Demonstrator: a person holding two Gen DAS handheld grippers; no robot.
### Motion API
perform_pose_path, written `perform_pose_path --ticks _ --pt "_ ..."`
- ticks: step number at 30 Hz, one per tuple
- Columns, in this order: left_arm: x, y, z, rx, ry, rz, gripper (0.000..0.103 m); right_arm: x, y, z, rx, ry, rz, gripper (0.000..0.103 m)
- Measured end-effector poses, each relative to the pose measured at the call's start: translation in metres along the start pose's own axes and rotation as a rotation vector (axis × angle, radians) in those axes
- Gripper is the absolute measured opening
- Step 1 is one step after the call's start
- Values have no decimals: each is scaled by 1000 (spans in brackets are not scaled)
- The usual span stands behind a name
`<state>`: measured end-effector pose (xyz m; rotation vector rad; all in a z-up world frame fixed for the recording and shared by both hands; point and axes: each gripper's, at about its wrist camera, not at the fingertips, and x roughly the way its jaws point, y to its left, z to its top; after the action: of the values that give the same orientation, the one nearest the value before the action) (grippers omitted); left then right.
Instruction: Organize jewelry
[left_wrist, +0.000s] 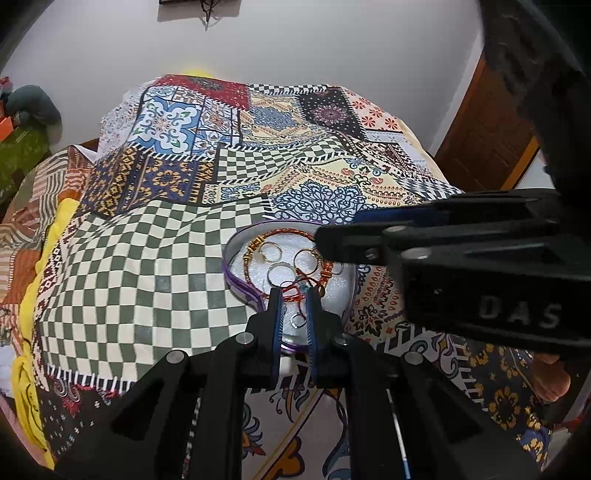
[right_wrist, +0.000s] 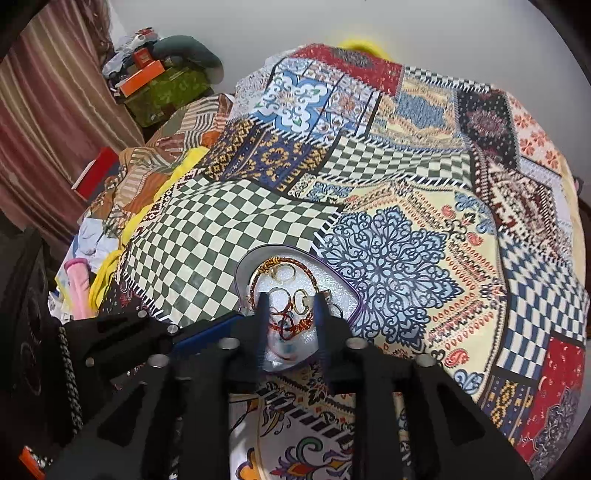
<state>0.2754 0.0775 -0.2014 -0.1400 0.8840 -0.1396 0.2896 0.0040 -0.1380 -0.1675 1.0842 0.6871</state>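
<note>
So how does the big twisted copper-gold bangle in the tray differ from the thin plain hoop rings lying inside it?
The twisted copper-gold bangle is much larger, ringing the pile; the thin plain hoop rings are small and sit within its loop. The bangle is thick, rope-textured and orange-gold; the hoops are smooth, fine wire, and paler. The bangle shows coiled wire wraps; the hoops do not. Both are round and lie flat on the white padding of the purple-rimmed tray.

- Left wrist view: close above the tray (left_wrist: 236, 240), facing forward over the bedspread (left_wrist: 155, 266).
- Right wrist view: close, same heading.
- Shared: tray (right_wrist: 251, 262), bedspread (right_wrist: 221, 229), wall.
</note>
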Motion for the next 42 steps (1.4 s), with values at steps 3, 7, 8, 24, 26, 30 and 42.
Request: perform_pose_path --ticks 3,7,8,24,26,30,42 --pt "-13 2 0 -9 -15 16 11 -13 6 -2 -22 -42 -32 27" --pt "-38 4 2 -15 -58 37 12 -39 10 -7 -13 -108 -42 27" --pt "-50 4 3 -14 -82 45 14 -48 10 -8 -10 -128 -41 27" --pt "-257 -56 -16 55 -567 121 37 -223 74 -78 -58 -628 -153 27" --pt "-278 -63 -24 56 -620 124 40 -244 87 -93 -69 -700 -176 27" --pt "-316 -80 -45 83 -725 170 49 -272 103 -119 -79 -810 -208 37" --pt "-343 -95 -77 72 -803 237 88 -293 124 -149 -26 -964 -292 102"
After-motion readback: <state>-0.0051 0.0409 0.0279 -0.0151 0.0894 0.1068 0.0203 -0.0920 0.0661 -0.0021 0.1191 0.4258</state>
